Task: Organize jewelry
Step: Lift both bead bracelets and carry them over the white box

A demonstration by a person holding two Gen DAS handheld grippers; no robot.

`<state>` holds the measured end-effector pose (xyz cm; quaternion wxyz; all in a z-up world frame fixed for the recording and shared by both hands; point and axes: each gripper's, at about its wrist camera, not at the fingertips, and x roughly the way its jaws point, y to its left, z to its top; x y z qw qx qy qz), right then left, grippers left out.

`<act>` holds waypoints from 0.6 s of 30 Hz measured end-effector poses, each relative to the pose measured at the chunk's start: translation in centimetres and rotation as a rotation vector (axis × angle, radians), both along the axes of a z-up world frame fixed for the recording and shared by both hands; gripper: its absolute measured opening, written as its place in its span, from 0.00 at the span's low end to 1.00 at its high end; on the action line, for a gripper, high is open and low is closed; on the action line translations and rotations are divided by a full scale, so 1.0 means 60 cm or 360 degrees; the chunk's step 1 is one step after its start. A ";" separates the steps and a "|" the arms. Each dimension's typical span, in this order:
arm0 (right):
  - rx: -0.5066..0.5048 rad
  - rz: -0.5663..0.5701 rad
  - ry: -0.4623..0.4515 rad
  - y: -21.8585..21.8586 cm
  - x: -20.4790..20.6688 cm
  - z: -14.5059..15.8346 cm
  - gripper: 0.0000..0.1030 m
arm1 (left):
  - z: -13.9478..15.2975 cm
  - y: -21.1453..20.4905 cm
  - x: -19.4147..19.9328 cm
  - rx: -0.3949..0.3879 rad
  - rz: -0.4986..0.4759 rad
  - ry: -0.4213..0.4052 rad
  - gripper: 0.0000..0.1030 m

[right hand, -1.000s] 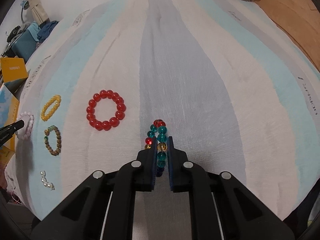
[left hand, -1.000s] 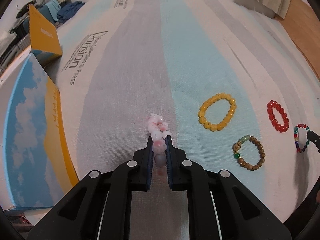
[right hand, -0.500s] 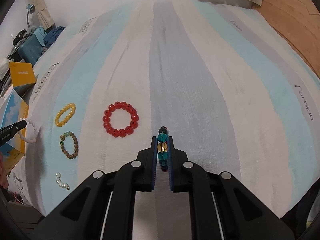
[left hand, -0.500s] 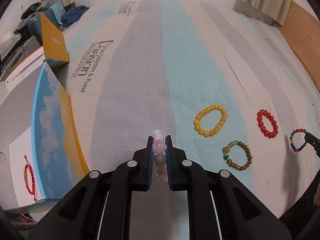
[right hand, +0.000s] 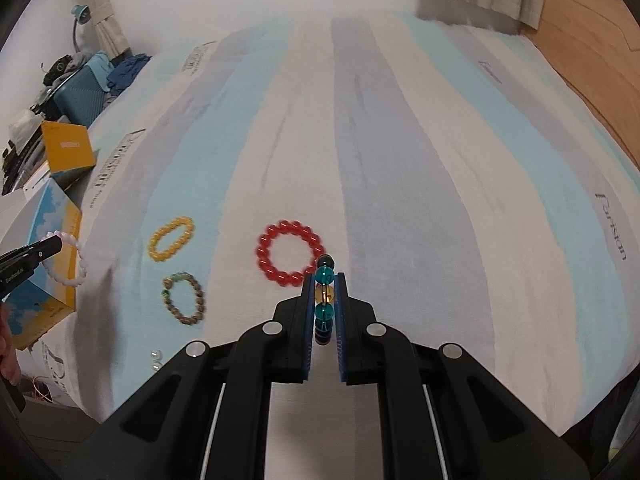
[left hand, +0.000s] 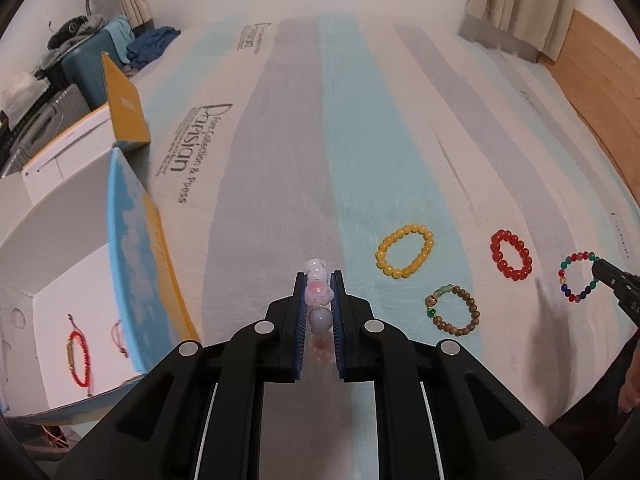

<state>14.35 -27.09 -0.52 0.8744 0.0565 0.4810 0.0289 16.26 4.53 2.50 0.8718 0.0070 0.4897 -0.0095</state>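
With jaws clamped on pink bracelet (left hand: 318,292), left gripper (left hand: 318,312) nearer open box (left hand: 60,248) off bed's (left hand: 280,140) left edge; right gripper (right hand: 324,308) shut on multicolour bracelet (right hand: 324,296).

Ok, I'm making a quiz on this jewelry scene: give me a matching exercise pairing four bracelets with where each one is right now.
Things:
1. pink and white bracelet
2. multicolour bracelet
3. yellow bracelet
4. thin red bracelet

Places:
A. inside the open white box
B. lying on the striped bedsheet
C. pinched in the right gripper
D. pinched in the left gripper

Pairs: 1-D, 2-C, 3-B, 4-A
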 end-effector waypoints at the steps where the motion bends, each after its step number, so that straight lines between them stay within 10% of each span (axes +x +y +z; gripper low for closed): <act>1: 0.0001 0.0011 -0.0006 0.010 0.001 0.007 0.08 | 0.007 0.005 -0.003 -0.0012 0.0004 -0.0010 0.10; 18: 0.0016 0.0275 -0.0127 0.256 0.021 0.109 0.08 | 0.132 0.166 -0.069 0.0002 0.0143 -0.0171 0.10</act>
